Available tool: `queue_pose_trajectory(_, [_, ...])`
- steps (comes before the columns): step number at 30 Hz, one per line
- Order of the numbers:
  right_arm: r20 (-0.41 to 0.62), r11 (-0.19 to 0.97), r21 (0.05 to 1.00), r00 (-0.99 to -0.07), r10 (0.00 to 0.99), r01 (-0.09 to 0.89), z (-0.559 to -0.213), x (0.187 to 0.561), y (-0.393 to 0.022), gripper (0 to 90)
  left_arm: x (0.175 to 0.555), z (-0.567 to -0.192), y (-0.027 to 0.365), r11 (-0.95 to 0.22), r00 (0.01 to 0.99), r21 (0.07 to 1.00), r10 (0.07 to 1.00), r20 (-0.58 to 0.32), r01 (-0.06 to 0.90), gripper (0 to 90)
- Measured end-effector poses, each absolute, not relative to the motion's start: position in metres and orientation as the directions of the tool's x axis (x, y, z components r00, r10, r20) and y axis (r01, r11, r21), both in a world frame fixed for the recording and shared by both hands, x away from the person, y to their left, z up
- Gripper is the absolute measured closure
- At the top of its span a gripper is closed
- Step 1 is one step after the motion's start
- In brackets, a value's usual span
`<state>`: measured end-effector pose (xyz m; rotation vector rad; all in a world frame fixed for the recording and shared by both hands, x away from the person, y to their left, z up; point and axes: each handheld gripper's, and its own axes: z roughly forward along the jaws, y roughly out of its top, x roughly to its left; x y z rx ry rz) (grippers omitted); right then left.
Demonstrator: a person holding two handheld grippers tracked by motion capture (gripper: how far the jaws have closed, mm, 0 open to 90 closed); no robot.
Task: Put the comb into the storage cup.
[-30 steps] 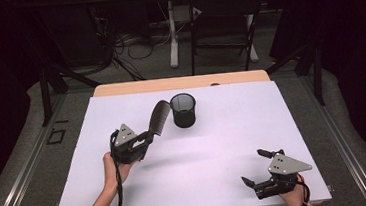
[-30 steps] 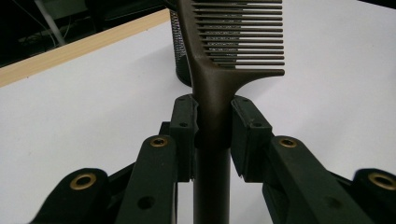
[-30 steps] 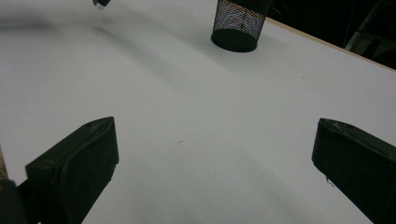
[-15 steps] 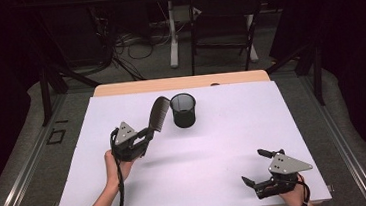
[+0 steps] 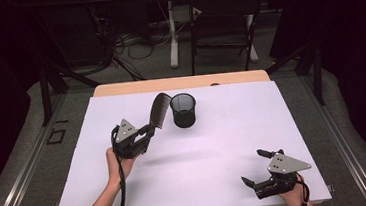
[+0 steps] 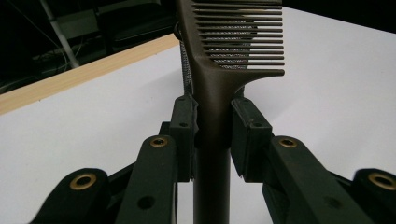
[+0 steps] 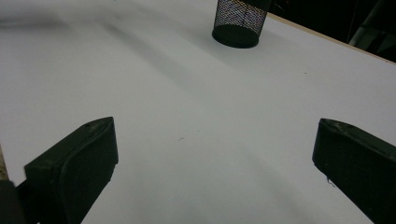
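Nearest the person, at about five o'clock on the white table top (image 5: 218,180), the right gripper (image 5: 256,169) is being rested with its jaws spread wide and nothing between them; in the right gripper view bare surface is lying between the two pads. At about nine o'clock the left gripper (image 5: 146,134) is being held above the table with its jaws clenched on the handle of a dark comb (image 6: 212,107), the pads (image 6: 184,123) being pressed flat against both sides just below the teeth. In the high view the comb (image 5: 158,110) is being carried tilted up and away, its toothed end pointing toward one o'clock and sitting just beside the rim of the black mesh pen cup (image 5: 183,110), which is standing upright near twelve o'clock. The step in hand is judged to be the dropping of the comb into that cup; to do it well, the comb is best being brought over the opening and turned more upright before the grip is released, so that the light cup is not being tipped by a knock on its rim. Open room is being left on all sides of the cup, though the wooden far edge (image 5: 179,83) is lying close behind it.
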<state>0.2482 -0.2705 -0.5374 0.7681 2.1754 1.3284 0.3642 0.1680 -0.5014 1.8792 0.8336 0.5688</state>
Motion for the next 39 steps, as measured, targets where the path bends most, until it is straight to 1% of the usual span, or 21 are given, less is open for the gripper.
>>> queue_pose_trajectory(15, [-0.109, 0.375, 0.901, -0.725, 0.680, 0.216, -0.537, 0.247, -0.271, 0.0, 0.373, -0.494, 0.176, -0.280, 0.646, 0.909, 0.763, 0.016, 0.308, 72.1])
queue_pose_trajectory(22, [-0.108, 0.375, 0.901, -0.725, 0.680, 0.217, -0.537, 0.247, -0.272, 0.0, 0.376, -0.492, 0.176, -0.286, 0.647, 0.908, 0.762, 0.021, 0.307, 72.1])
queue_pose_trajectory(26, [-0.106, 0.373, 0.901, -0.725, 0.680, 0.219, -0.538, 0.248, -0.272, 0.0, 0.380, -0.491, 0.177, -0.272, 0.646, 0.910, 0.764, 0.007, 0.313, 72.1])
queue_pose_trajectory(39, [-0.104, 0.373, 0.902, -0.727, 0.679, 0.219, -0.537, 0.247, -0.272, 0.0, 0.389, -0.477, 0.172, -0.267, 0.643, 0.916, 0.766, 0.012, 0.301, 72.2])
